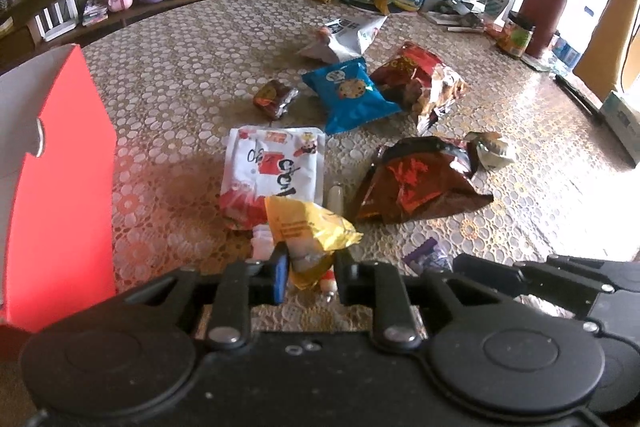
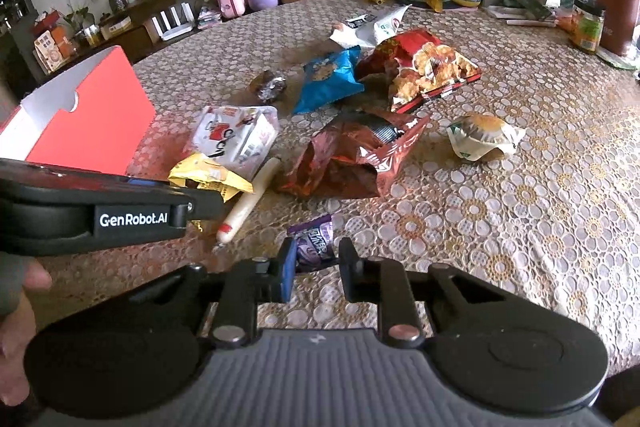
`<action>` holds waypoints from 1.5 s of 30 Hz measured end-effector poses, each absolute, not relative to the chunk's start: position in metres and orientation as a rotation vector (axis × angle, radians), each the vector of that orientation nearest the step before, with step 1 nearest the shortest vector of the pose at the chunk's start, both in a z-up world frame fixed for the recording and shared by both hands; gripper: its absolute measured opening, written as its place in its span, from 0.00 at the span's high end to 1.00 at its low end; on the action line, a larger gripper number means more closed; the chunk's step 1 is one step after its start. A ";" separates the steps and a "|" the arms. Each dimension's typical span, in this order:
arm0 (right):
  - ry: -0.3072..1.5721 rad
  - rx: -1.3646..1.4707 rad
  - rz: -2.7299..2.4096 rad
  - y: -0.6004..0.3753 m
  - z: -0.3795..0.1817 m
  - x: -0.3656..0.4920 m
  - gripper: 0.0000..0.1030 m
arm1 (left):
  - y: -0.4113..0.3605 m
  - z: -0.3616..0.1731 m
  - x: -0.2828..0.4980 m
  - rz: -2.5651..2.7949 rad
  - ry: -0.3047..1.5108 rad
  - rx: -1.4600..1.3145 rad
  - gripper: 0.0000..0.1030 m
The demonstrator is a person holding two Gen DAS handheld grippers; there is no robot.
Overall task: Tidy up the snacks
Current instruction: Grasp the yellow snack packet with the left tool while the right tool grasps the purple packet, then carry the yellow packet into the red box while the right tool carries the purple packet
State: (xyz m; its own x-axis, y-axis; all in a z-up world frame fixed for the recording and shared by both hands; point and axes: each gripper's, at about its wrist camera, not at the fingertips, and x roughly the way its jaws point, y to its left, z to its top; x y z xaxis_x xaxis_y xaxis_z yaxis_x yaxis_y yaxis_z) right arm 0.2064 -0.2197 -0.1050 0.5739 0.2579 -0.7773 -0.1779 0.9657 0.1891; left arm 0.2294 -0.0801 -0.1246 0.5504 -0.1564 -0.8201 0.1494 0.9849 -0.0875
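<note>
L gripper (image 1: 310,277) fingers clamp yellow packet (image 1: 308,231); R gripper (image 2: 316,267) fingers clamp purple packet (image 2: 314,243).

Purple packet (image 2: 313,245) in right tool (image 2: 316,269)

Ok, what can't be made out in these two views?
- Inside of the red box: both views, its own walls hide it.
- Lower part of the yellow packet: left wrist view, left gripper covers it.
- Purple packet print: blurred; right gripper covers its sides.
</note>
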 end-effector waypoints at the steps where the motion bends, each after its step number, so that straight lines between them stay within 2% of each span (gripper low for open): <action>1: 0.922 0.094 0.259 -0.219 -0.103 0.204 0.78 | -0.079 -0.123 0.227 -0.182 0.970 -0.010 0.80; 24: 0.823 0.087 0.333 -0.184 -0.020 0.140 0.78 | -0.028 -0.060 0.160 -0.165 0.943 -0.056 0.80; 45: 0.722 0.029 0.438 -0.104 0.043 0.110 0.78 | 0.051 -0.003 0.115 -0.086 0.858 -0.067 0.80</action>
